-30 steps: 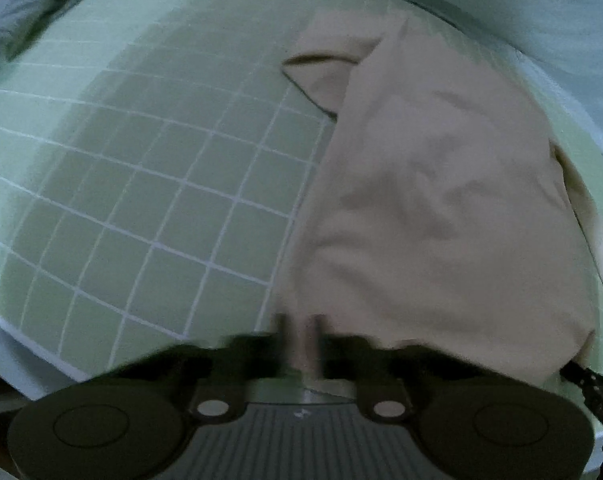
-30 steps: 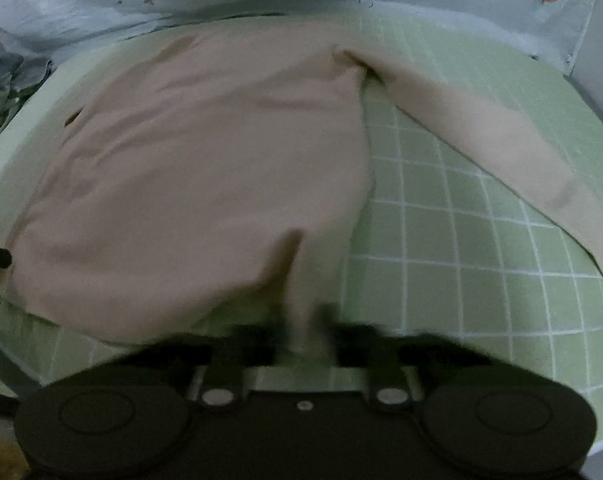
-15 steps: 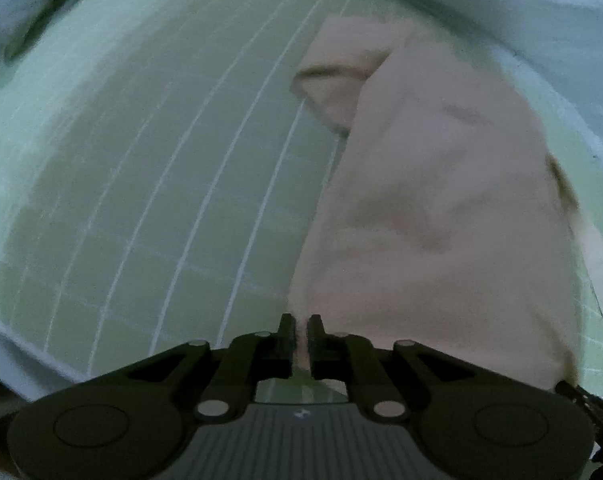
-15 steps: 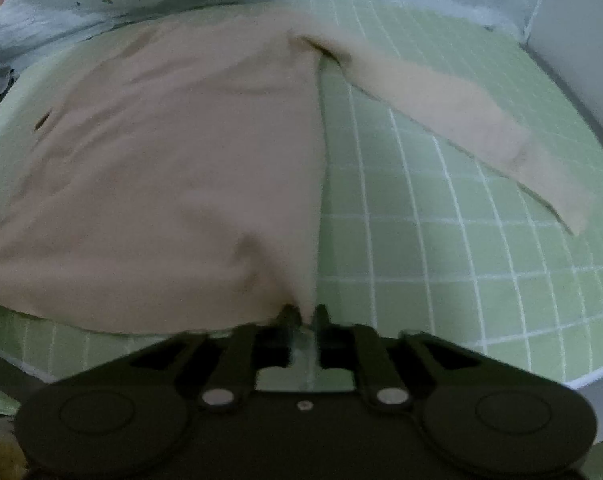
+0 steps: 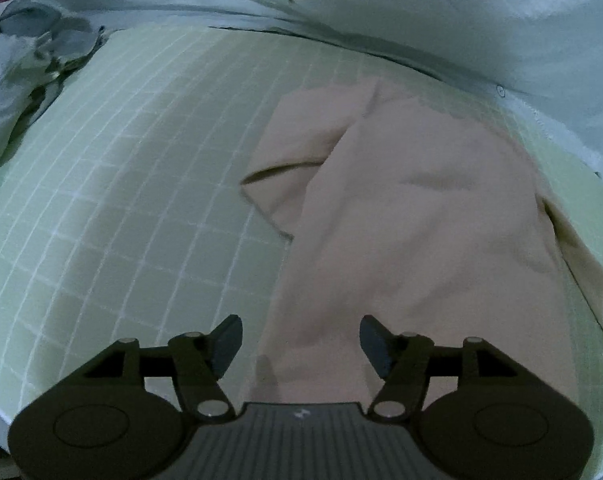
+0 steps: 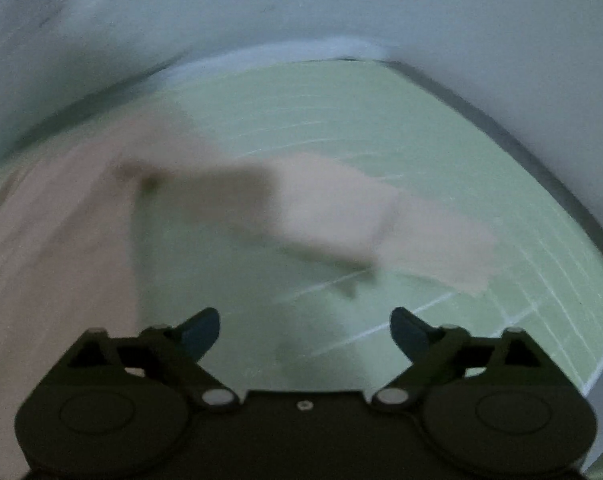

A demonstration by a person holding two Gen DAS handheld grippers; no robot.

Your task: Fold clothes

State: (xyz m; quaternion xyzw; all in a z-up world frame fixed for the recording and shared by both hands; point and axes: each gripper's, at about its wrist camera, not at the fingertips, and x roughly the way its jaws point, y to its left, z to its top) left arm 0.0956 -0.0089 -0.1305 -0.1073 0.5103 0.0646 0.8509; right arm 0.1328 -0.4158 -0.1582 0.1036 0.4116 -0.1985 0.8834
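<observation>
A beige top (image 5: 413, 220) lay spread on a green gridded mat (image 5: 133, 200), which served as the landmark. In the left wrist view the top covered the mat's right half, one sleeve (image 5: 297, 160) folded in across its upper left. The left gripper (image 5: 300, 340) hung over the top's near hem, fingers (image 5: 227, 340) wide apart and holding nothing. Pale printed bedding (image 5: 381, 12) bordered the mat's far edge. The right wrist view was blurred: the right gripper (image 6: 304, 330) was over bare mat (image 6: 341, 112), fingers (image 6: 199, 332) spread and empty, the top's body (image 6: 57, 248) at the mat's left, the other sleeve (image 6: 341, 208) stretched rightward across the mat's middle.
</observation>
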